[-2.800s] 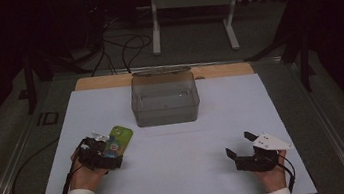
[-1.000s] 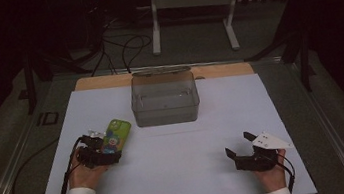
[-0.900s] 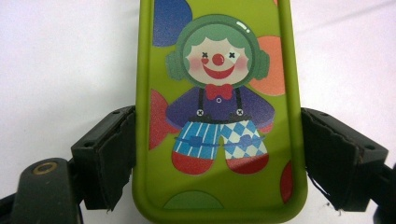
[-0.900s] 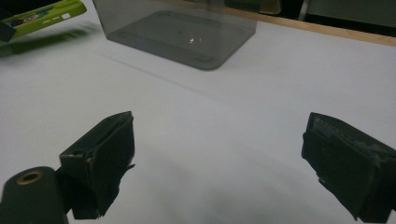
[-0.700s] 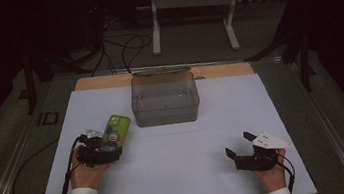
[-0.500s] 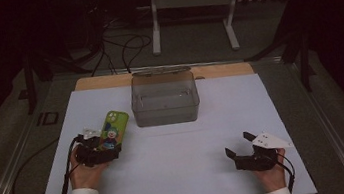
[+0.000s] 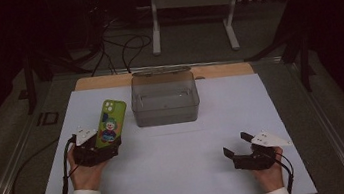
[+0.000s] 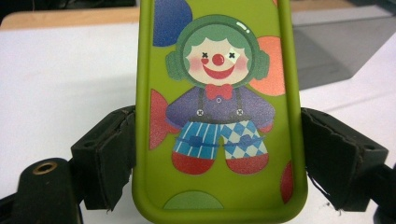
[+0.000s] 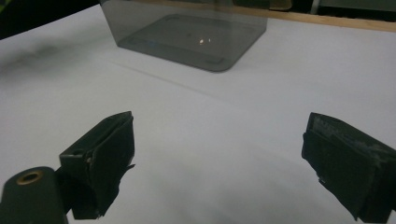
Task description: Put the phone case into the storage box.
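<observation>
Green phone (image 8: 219, 112), clamped by its edges in the left hand-held gripper (image 7: 97, 149) — tilted upward, it could slip onto the surface (image 7: 177, 152); right hand-held gripper (image 7: 248, 152) gaped empty.

Phone (image 7: 109, 123) left of the box (image 7: 164, 98), box at table (image 7: 182, 151) rear centre, right gripper (image 7: 241, 149) front right

One phone (image 7: 109, 123), in a green clown case. One smoky clear box (image 7: 164, 98), near the table's (image 7: 183, 156) far edge. Two grippers: the left gripper (image 7: 97, 149) by the left edge, the right gripper (image 7: 240, 149) near the front right corner. Two hands, one on each gripper.
</observation>
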`<state>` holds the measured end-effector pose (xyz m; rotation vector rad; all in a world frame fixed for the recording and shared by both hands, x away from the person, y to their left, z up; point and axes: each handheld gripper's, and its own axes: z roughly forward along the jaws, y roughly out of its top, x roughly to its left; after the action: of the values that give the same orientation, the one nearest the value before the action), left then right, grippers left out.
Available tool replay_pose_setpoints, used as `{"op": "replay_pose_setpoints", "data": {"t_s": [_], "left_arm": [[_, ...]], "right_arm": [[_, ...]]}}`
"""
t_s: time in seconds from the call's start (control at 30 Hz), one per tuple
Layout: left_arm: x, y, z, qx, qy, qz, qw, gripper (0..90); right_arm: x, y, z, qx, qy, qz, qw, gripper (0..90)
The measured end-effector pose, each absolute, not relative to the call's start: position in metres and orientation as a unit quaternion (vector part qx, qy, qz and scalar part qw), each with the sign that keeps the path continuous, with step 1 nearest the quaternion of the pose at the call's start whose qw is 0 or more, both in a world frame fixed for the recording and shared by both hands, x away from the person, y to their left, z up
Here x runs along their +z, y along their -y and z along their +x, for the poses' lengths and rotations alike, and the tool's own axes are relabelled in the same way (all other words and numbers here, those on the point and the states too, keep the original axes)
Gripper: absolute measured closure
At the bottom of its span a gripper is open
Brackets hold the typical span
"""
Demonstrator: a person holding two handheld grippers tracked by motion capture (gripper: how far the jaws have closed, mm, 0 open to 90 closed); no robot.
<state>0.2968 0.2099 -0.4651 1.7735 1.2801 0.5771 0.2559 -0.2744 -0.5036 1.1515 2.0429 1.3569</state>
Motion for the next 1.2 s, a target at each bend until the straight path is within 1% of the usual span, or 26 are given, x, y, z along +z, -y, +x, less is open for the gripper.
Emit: {"op": "replay_pose_setpoints", "data": {"t_s": [0.27,0.47,1.2], "left_arm": [[-0.458,-0.203,0.292,0.244,-0.497,0.704,0.445,16.2],[-0.459,-0.195,0.291,0.245,-0.488,0.707,0.449,16.2],[-0.457,-0.174,0.285,0.247,-0.469,0.71,0.464,16.2]], "right_arm": [[-0.499,0.274,0.26,0.497,-0.729,0.429,0.193,9.7],[-0.49,0.266,0.264,0.498,-0.733,0.424,0.185,9.7],[-0.462,0.22,0.285,0.513,-0.741,0.404,0.155,9.7]]}}
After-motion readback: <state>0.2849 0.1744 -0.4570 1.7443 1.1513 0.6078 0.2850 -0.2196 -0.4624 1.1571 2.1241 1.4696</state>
